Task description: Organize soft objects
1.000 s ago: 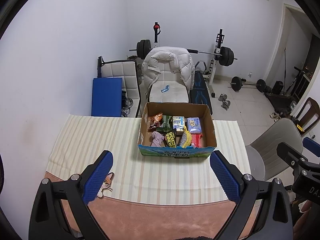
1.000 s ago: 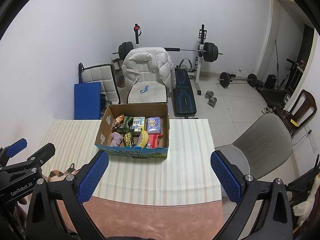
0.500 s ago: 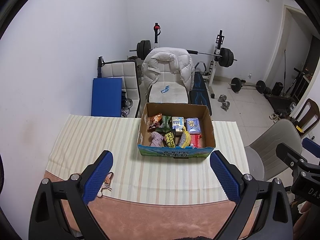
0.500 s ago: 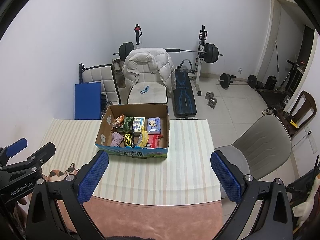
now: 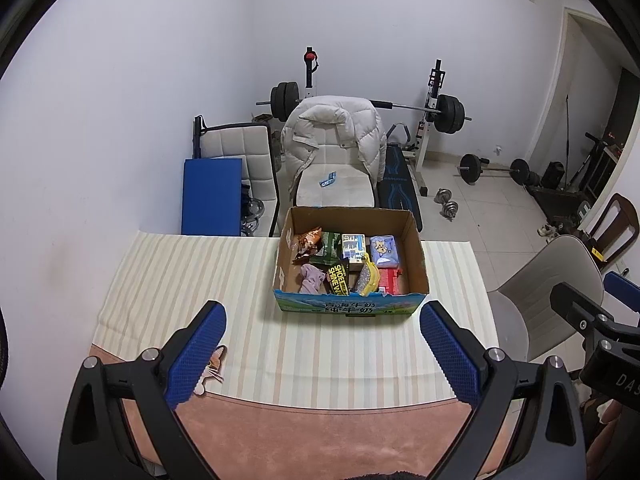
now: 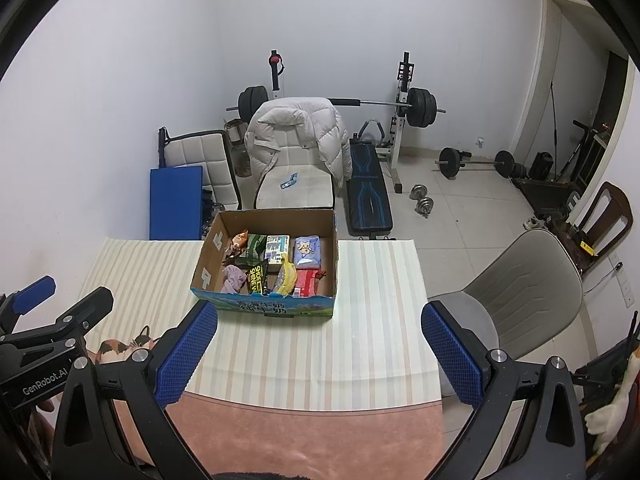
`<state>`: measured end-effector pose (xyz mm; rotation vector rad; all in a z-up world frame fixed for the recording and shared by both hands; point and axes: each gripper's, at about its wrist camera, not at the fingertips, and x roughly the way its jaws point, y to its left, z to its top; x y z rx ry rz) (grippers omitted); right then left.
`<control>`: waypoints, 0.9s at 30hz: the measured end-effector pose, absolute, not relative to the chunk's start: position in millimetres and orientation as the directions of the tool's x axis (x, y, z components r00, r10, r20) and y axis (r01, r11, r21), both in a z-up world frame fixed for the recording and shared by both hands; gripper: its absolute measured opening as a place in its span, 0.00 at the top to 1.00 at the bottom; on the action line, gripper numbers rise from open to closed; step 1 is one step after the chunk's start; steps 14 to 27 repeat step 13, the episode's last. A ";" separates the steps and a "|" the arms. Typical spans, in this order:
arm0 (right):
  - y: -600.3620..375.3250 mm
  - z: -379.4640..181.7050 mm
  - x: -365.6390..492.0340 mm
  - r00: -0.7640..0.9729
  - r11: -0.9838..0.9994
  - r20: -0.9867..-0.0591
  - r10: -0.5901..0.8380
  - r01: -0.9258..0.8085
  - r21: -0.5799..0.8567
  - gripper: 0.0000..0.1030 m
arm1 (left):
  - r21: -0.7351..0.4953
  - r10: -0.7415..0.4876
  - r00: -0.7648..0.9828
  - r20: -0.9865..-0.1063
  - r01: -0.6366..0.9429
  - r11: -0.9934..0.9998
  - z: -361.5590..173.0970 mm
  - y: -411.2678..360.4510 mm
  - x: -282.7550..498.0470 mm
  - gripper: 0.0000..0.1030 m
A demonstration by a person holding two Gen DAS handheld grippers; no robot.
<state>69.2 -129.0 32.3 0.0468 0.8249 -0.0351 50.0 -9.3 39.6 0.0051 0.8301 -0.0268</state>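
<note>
Two claws hang above the near edge of the table, each spread wide with nothing between its blue pads. The left claw (image 5: 322,344) hovers over the striped cloth (image 5: 192,280), and the right claw (image 6: 320,344) sits just beside it, over the same cloth.

Beyond both, well apart from the pads, a cardboard box (image 5: 416,252) stands on the cloth with its top open. Inside lie a crumpled lilac cloth (image 5: 312,278) at the near left, a yellow banana-shaped pouch (image 5: 370,278) near the middle, a pale blue tissue pack (image 5: 383,250) at the far right, and several snack packets.

A cat-shaped cutout (image 6: 128,346) lies at the cloth's near left corner. Behind the table, a white puffer jacket (image 5: 332,128) drapes over a chair.
</note>
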 end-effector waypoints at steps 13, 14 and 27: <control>-130.2 36.6 67.5 0.684 0.999 -0.729 -0.021 0.049 0.017 0.00 | -0.003 -0.024 0.681 -0.732 0.033 0.999 44.5 -12.5 49.3 0.03; -130.2 36.6 67.5 0.684 0.999 -0.729 -0.021 0.049 0.017 0.00 | -0.003 -0.024 0.681 -0.732 0.033 0.999 44.5 -12.5 49.3 0.03; -130.2 36.6 67.5 0.684 0.999 -0.729 -0.021 0.049 0.017 0.00 | -0.003 -0.024 0.681 -0.732 0.033 0.999 44.5 -12.5 49.3 0.03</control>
